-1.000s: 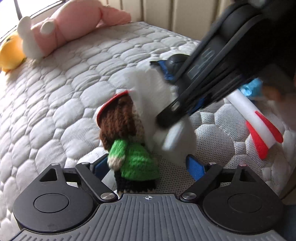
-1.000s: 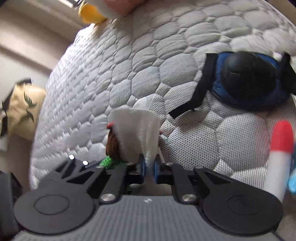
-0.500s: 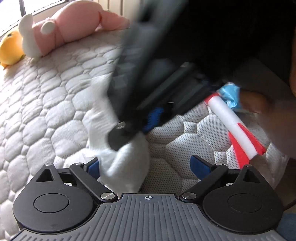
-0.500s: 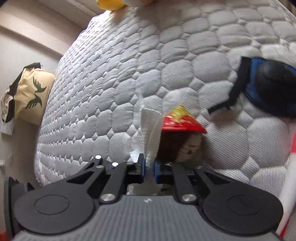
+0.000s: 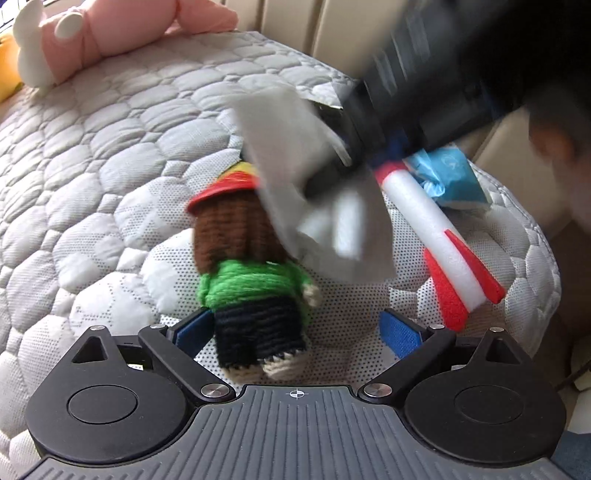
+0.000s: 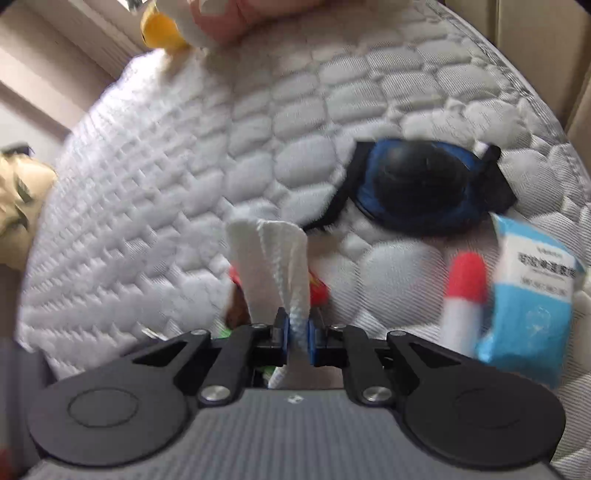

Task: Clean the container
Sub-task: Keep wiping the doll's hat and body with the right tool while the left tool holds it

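Now the right tongs (image 6: pixel 298 334) lift the pinched white paper towel (image 5: pixel 314 206) off the knitted green-shirted doll (image 5: pixel 251 266), wiping it; left tongs (image 5: pixel 295 332) gape around its legs.

1 crochet doll (image 5: pixel 251 273), 1 foam rocket (image 5: pixel 436 236), 1 white cloth (image 6: pixel 275 266), 2 plush toys (image 5: pixel 110 33).

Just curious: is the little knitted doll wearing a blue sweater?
No, the knitted doll wears a green sweater over dark trousers.

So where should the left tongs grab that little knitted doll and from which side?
Grip the knitted doll across its green torso, coming in from behind, as the open left tongs already face its back. It stands upright, the torso is narrower than the gap between the fingers, and the white cloth covers part of the head.
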